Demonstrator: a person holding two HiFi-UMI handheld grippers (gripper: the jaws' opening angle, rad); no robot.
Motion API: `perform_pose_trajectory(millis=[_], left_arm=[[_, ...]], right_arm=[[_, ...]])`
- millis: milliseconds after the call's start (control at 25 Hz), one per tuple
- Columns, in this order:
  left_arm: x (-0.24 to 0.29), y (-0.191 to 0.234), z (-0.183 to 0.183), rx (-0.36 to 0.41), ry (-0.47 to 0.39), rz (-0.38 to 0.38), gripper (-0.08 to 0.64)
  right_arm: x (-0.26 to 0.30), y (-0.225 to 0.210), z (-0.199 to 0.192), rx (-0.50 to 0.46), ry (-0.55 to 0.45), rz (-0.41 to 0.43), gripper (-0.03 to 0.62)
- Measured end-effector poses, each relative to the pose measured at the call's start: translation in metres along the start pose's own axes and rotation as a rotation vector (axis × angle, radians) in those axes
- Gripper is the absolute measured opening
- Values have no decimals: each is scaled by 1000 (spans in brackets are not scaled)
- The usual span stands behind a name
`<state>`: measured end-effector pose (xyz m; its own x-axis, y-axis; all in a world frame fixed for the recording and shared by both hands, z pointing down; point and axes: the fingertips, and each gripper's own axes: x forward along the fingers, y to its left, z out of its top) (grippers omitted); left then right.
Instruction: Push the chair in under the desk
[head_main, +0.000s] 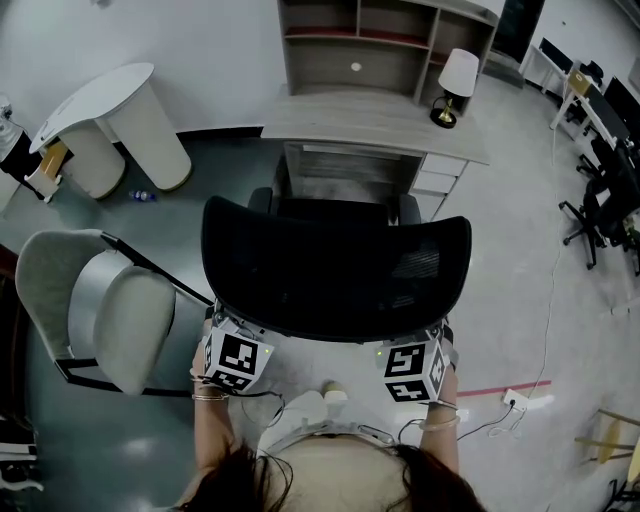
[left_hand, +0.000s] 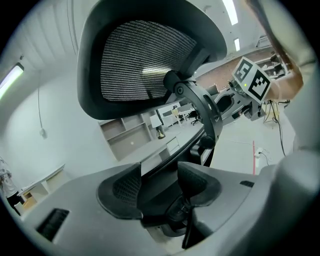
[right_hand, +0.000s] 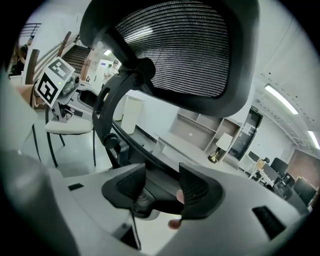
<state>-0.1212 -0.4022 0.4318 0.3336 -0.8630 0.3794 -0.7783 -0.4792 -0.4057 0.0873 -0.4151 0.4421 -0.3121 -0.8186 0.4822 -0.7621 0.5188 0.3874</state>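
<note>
I am looking down on the black mesh chair (head_main: 335, 275) in the middle of the frame. It is facing the knee gap of the tabletop (head_main: 370, 120), with its armrests lying near the front edge, so I judge it is not fully in.

The left hand-held gripper (left_hand: 159, 187) is clenching the dark lower frame of the backrest, which is filling the space between its pads. The right hand-held gripper (right_hand: 162, 187) is gripping the same frame on the other side, and its view is showing a fingertip poking out just below the jaws. I am reading this as the push itself, with both holds already taken.

The next move is calling for an even shove from both sides toward the top of the frame, so the castors are rolling straight and the armrests are clearing the edge.

A lamp (head_main: 455, 85) is standing on the tabletop's right end, below a shelf unit (head_main: 385, 45). A folding seat (head_main: 110, 310) is sitting close at the left on the pale floor (head_main: 520, 300).
</note>
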Motion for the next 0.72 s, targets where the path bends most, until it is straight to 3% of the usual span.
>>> perform_pose_trajectory(millis=[720], left_arm=[[39, 34, 4, 5, -22, -25, 229]], right_arm=[[39, -15, 18, 26, 22, -47, 215]])
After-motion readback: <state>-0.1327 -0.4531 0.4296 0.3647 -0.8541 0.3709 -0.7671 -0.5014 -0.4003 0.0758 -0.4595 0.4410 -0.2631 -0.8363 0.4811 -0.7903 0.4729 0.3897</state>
